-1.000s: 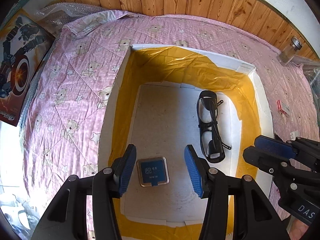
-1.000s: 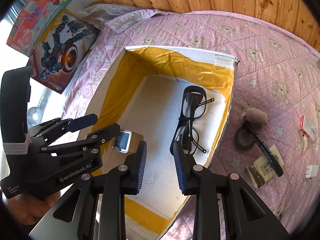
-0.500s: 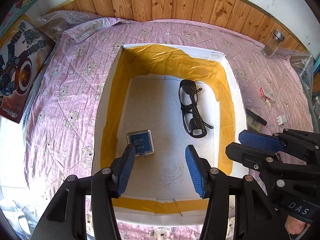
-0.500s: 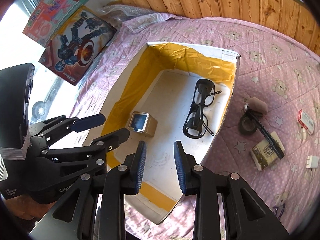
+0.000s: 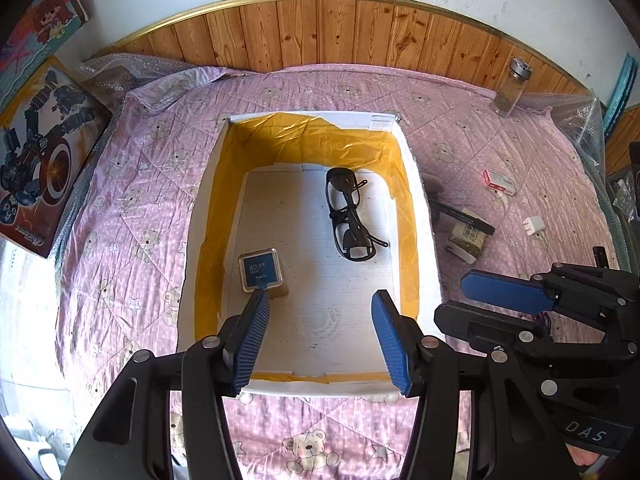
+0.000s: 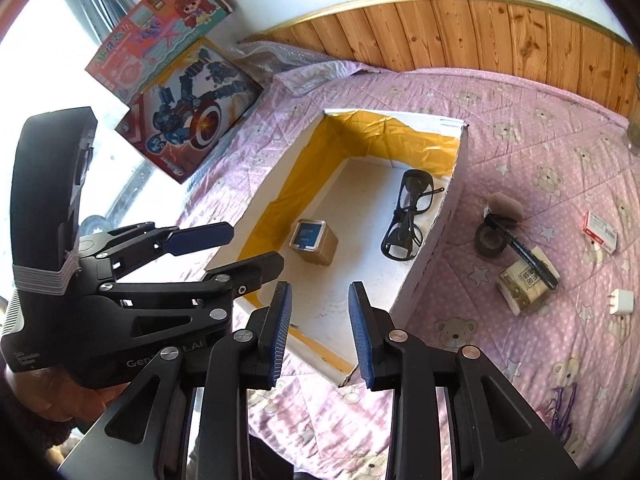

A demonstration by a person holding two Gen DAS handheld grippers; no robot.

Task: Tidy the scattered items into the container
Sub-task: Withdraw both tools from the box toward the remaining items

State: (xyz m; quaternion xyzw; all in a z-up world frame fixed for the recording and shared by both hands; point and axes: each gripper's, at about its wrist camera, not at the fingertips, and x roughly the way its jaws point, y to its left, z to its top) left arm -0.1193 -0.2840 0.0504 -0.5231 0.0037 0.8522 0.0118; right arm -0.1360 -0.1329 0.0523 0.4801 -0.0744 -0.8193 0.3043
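Observation:
A white box with yellow lining [image 5: 424, 216] [image 6: 444, 224] sits on the pink quilt. Inside lie black glasses [image 5: 347, 216] [image 6: 408, 216] and a small blue-topped cube [image 5: 261, 270] [image 6: 313, 240]. My left gripper [image 5: 320, 340] hangs open above the box's near end, nothing between its fingers. My right gripper [image 6: 320, 332] is open too, narrower, above the near right corner of the box. On the quilt to the right of the box lie a black marker [image 6: 524, 252], a tape roll [image 6: 490, 238], a tan packet [image 6: 524, 284], a white plug [image 6: 622, 302] and a red-and-white packet [image 6: 600, 230].
Toy boxes [image 6: 188, 108] lean at the left edge of the bed. A glass jar [image 5: 510, 88] stands by the wooden panel at the back right. A brownish soft lump [image 6: 506, 205] lies beside the tape roll. Bubble wrap [image 5: 576, 120] covers the far right.
Both grippers have pulled back and up from the box, so the whole box and the items to its right now show. The cube and glasses stay inside.

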